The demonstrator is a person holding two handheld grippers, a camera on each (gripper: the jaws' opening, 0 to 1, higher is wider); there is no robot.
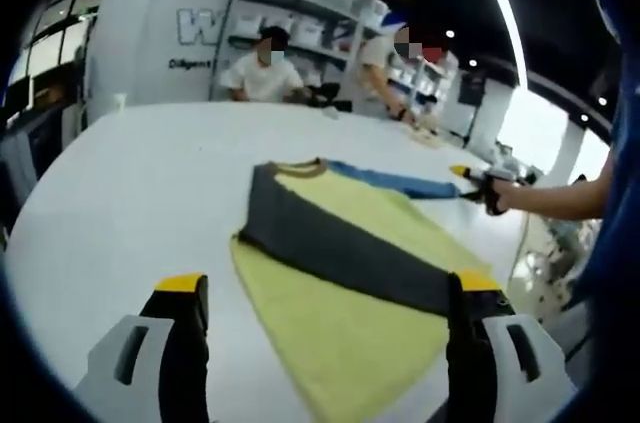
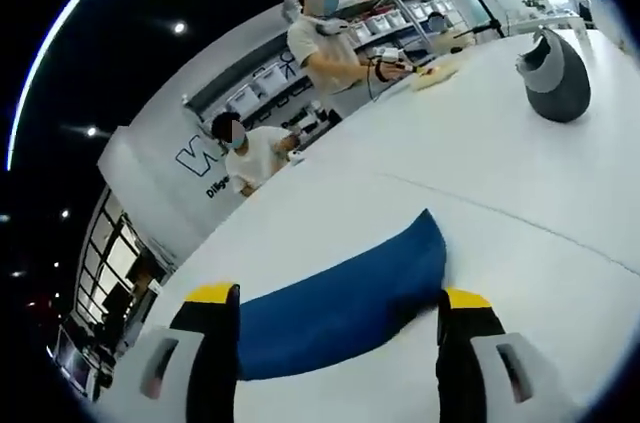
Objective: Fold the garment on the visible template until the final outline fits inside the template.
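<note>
Garment (image 1: 345, 273) first: a yellow shirt with a dark grey band across it lies flat on the white tabletop (image 1: 130, 193), its hem toward the near edge and its collar pointing away. No template outline can be made out beneath it.

Nearest, the left gripper (image 1: 328, 308) hangs over the near edge with its yellow-tipped jaws spread wide apart on either side of the hem, released and grasping nothing; I take it as waiting while the other side gets sorted.

Further along, the blue sleeve (image 1: 395, 180) is stretched out sideways from the shoulder, and the right gripper (image 1: 478, 180) sits at its cuff in the person's hand (image 1: 505, 198). In the right gripper view, the sleeve (image 2: 345, 308) lies between that gripper's (image 2: 340, 333) parted jaws; whether they pinch the cloth I cannot tell. Drawing the sleeve out flat looks like preparation for folding it inward.

Beyond, a grey hooded object (image 2: 553, 73) stands near the far edge, and two people (image 1: 268, 71) work at the shelves.
</note>
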